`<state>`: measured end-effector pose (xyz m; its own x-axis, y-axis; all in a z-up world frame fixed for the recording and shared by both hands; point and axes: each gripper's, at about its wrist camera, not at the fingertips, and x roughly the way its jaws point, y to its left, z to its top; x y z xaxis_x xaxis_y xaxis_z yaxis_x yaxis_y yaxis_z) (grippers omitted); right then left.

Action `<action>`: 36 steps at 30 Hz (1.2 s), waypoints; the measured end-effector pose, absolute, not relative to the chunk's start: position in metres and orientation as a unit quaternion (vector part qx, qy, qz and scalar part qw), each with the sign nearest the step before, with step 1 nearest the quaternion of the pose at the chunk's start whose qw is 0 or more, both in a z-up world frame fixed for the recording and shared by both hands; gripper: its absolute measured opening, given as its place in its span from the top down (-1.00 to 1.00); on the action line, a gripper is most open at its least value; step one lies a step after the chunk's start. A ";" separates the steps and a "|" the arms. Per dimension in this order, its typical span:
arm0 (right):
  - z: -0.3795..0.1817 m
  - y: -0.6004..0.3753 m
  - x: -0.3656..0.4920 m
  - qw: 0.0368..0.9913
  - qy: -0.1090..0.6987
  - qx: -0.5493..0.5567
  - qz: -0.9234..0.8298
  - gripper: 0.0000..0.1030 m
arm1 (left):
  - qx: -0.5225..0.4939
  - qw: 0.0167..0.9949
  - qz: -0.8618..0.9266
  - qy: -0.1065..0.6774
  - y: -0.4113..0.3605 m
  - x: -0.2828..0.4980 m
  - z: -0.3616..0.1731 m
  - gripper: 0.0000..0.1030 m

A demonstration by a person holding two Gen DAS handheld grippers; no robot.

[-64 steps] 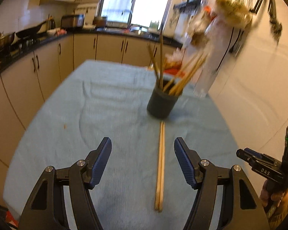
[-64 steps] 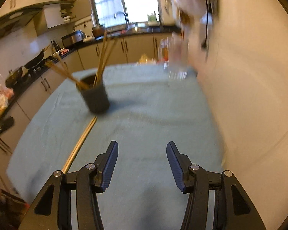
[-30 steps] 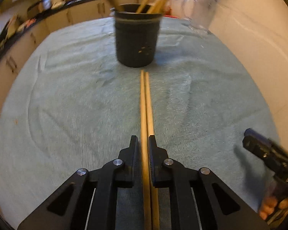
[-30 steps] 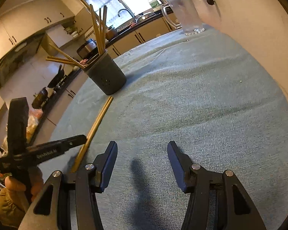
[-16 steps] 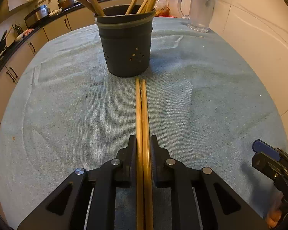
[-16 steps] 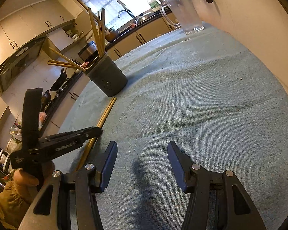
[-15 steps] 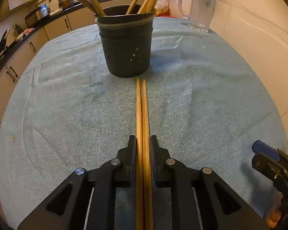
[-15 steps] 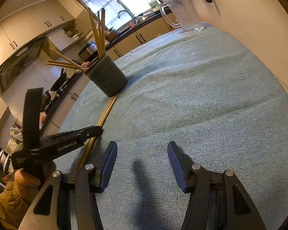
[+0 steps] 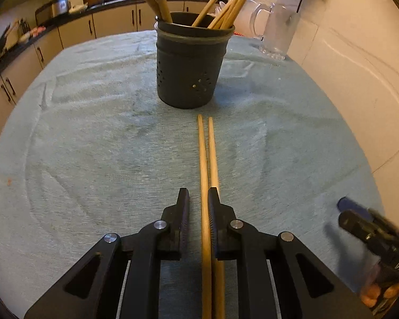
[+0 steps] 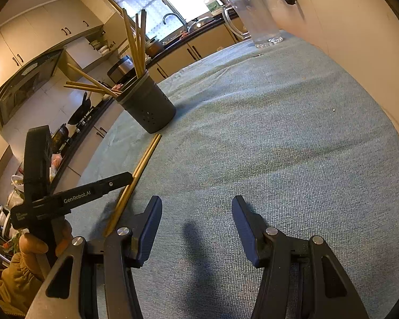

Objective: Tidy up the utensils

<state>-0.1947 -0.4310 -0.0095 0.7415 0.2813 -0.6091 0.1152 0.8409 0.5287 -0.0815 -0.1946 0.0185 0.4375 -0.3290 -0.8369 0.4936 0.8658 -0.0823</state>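
Two wooden chopsticks point(image 9: 204, 154) point(image 10: 146, 154) lie side by side on the blue-green cloth, pointing at a dark perforated holder point(image 9: 191, 66) point(image 10: 150, 111) that has several chopsticks standing in it. My left gripper point(image 9: 198, 194) point(image 10: 127, 178) sits low over their near half with its jaws only narrowly apart. One chopstick runs between the jaws against the right pad, and the other passes under the right finger. Cloth shows between the left pad and the chopstick. My right gripper point(image 10: 196, 204) point(image 9: 345, 210) is open and empty, low over bare cloth to the right.
A clear glass pitcher point(image 9: 276, 32) point(image 10: 255, 18) stands at the far right corner by the tiled wall. The cloth-covered table point(image 9: 93, 133) drops off on the left toward the kitchen cabinets. A person's hand point(image 10: 26, 252) holds the left gripper.
The left gripper came down from wide open and closed around both chopsticks. Since then they sit further right in it, with a gap at the left pad. The right gripper stayed put.
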 end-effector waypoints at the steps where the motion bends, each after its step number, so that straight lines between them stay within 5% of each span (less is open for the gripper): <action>1: -0.009 -0.430 -0.194 0.891 0.357 0.275 0.045 -0.14 | 0.096 0.839 -0.243 0.478 -0.196 -0.081 0.016 0.75; 23: 0.022 -0.340 -0.136 0.885 0.434 0.153 0.066 -0.03 | -0.008 0.827 -0.221 0.516 -0.108 -0.086 0.015 0.87; 32: 0.005 -0.292 -0.075 0.871 0.484 0.070 0.054 0.72 | -0.042 0.819 -0.231 0.524 -0.098 -0.097 0.014 0.87; 36: 0.008 -0.301 -0.089 0.862 0.502 0.056 0.042 0.83 | -0.058 0.805 -0.241 0.539 -0.100 -0.103 0.013 0.87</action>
